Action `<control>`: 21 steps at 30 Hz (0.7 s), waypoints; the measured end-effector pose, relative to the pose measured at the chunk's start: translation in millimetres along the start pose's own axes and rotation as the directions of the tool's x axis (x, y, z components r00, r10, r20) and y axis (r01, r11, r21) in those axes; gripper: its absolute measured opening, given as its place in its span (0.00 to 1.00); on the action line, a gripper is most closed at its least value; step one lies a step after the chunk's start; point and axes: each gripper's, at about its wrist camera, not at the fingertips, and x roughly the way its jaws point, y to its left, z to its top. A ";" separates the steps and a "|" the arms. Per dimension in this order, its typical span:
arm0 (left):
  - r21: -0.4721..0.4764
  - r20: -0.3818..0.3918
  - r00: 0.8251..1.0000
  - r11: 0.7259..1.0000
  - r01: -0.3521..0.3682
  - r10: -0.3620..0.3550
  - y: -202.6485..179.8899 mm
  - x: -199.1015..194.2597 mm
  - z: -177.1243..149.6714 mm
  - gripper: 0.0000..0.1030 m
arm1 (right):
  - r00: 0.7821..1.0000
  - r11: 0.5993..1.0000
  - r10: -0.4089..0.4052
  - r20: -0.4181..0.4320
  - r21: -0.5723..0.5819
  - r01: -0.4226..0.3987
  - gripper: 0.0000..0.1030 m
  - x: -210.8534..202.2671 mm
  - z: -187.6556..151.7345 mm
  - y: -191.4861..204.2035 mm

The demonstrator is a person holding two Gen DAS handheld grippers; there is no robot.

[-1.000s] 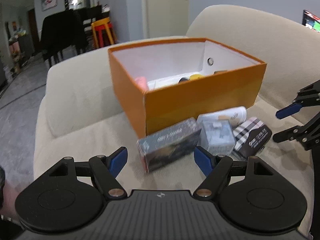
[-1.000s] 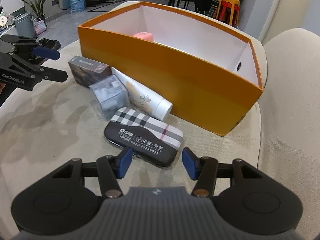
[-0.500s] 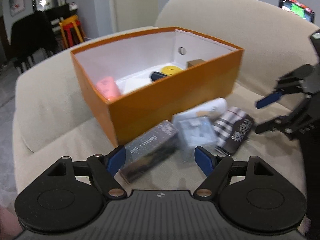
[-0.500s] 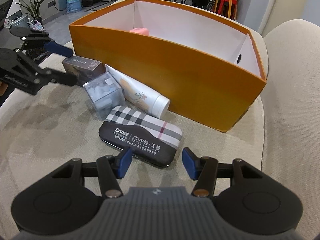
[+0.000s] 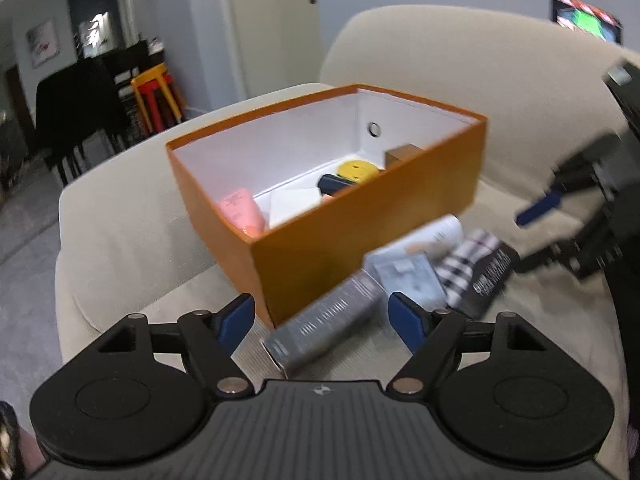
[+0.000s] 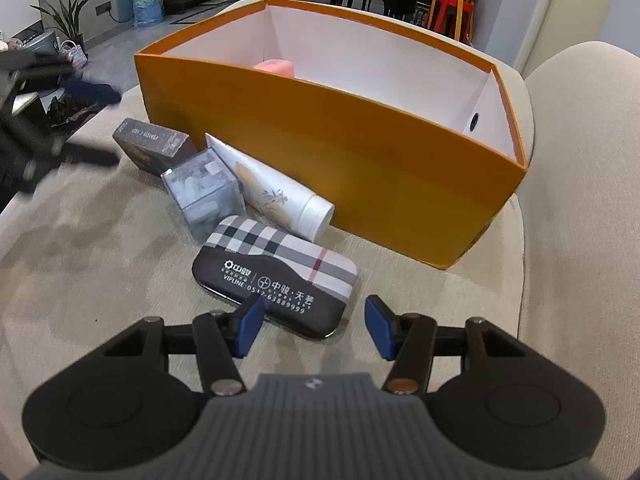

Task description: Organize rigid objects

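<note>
An open orange box (image 5: 360,220) (image 6: 360,152) stands on a beige sofa seat (image 6: 100,248). Inside it lie a pink item (image 5: 242,212), a yellow disc (image 5: 356,170) and a dark blue piece (image 5: 332,184). In front of the box lie a dark grey carton (image 5: 324,320) (image 6: 150,142), a clear cube (image 6: 204,192), a white tube (image 6: 280,200) and a plaid glasses case (image 6: 276,272). My left gripper (image 5: 322,322) is open, its pads on either side of the grey carton without touching it. My right gripper (image 6: 312,326) is open just in front of the glasses case, holding nothing.
The sofa backrest (image 5: 460,60) rises behind and to the right of the box. Beyond the sofa are dark chairs (image 5: 76,108), stacked orange and red stools (image 5: 156,96), a door (image 5: 276,20), a water jug (image 6: 148,0) and a plant (image 6: 68,12).
The left wrist view has rolled and shifted: the box now sits tilted and higher, and the grey carton lies nearer, between the left pads. The right gripper has stayed put.
</note>
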 end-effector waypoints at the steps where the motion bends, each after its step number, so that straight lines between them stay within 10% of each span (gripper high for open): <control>1: -0.023 -0.017 1.000 1.000 0.012 -0.012 4.9 5.7 2.1 0.87 | 1.000 1.000 0.001 -0.001 0.000 -0.001 0.54 0.0 -0.2 0.3; 12: -0.045 -0.172 0.972 0.987 0.154 -0.159 -1.7 21.3 -13.5 0.81 | 1.000 1.000 0.006 -0.004 -0.011 -0.006 0.54 1.9 3.2 -1.3; 21: 0.045 -0.161 0.983 0.994 0.097 -0.088 10.6 19.2 -9.5 0.81 | 0.998 0.987 0.050 -0.029 -0.153 -0.054 0.59 10.9 13.1 -0.5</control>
